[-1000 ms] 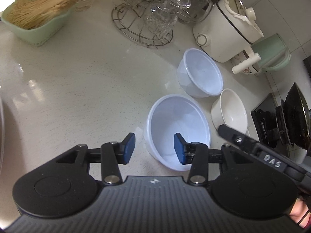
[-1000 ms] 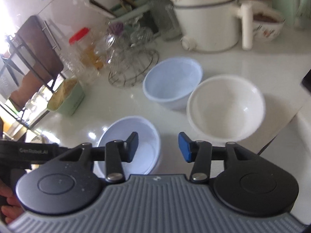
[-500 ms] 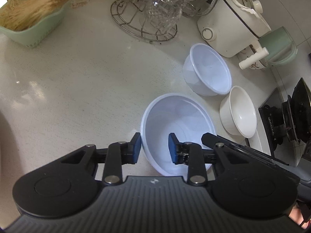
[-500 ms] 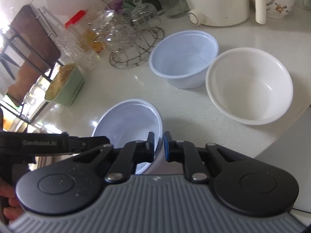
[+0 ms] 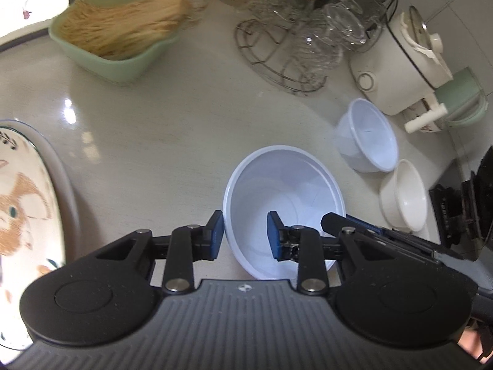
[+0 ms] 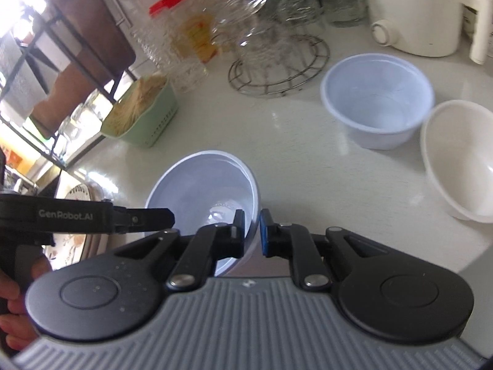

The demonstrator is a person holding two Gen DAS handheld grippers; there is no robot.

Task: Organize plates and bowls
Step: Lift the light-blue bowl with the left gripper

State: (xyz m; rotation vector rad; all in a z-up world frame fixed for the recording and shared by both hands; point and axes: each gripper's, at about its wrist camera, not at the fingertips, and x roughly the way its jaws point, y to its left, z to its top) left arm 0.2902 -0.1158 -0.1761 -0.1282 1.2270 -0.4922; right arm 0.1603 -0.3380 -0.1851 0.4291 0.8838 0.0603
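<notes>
Both grippers grasp the near blue bowl (image 5: 283, 203); left gripper (image 5: 245, 236) straddles its left rim, right gripper (image 6: 252, 231) pinches its right rim; the other bowls lie beyond, to the right

A pale blue plastic bowl (image 5: 282, 197) is seen tilted at the lower centre of both frames, its rim pinched at two sides, while a second pale blue bowl (image 6: 377, 101) and a white bowl (image 6: 462, 160) are set upright, touching, at the right on the pale counter.
</notes>
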